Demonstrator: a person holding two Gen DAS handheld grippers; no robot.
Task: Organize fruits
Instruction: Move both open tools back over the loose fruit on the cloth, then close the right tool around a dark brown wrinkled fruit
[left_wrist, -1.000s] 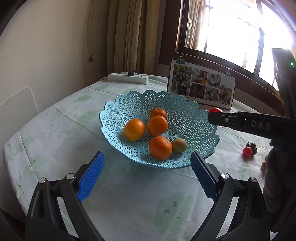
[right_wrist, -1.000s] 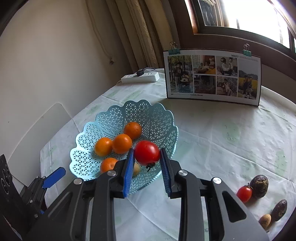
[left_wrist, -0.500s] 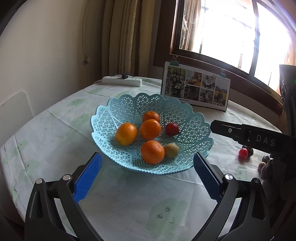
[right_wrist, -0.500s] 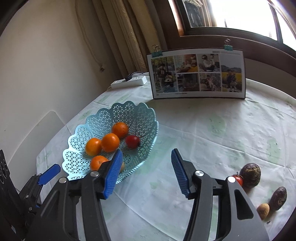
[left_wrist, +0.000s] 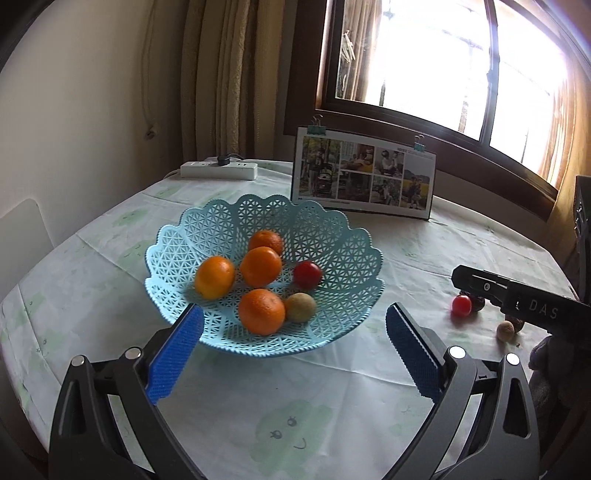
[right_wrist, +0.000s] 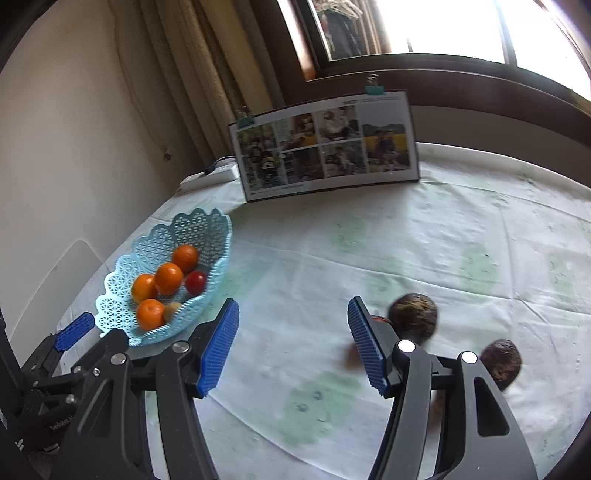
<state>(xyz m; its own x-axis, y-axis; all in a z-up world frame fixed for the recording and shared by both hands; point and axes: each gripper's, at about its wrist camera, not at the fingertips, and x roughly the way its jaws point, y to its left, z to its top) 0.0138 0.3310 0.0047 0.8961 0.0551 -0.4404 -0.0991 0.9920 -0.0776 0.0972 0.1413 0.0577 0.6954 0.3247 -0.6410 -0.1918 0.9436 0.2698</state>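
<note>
A light blue lattice basket (left_wrist: 332, 236) (right_wrist: 199, 225) holds several oranges (left_wrist: 260, 266) (right_wrist: 168, 277), a red tomato (left_wrist: 307, 274) (right_wrist: 195, 282) and a small brownish fruit (left_wrist: 300, 306). My left gripper (left_wrist: 293, 350) is open just in front of the basket, with nothing between its fingers. My right gripper (right_wrist: 291, 345) is open over the cloth, away to the basket's right. Loose on the table lie a second red tomato (left_wrist: 461, 305), a dark round fruit (right_wrist: 413, 317), another dark fruit (right_wrist: 500, 362) and a small tan fruit (left_wrist: 505, 329). The right finger hides most of that tomato in the right wrist view.
A photo calendar (left_wrist: 364, 173) (right_wrist: 325, 147) stands at the back of the table, clipped at the top. A white power strip (left_wrist: 218, 170) lies behind the basket near the curtain. The table's cloth (left_wrist: 295, 406) has pale green prints. A window fills the upper right.
My right gripper let the tomato go into the basket, opened, and swung right toward the loose fruits. My left gripper drew a little closer to the basket.
</note>
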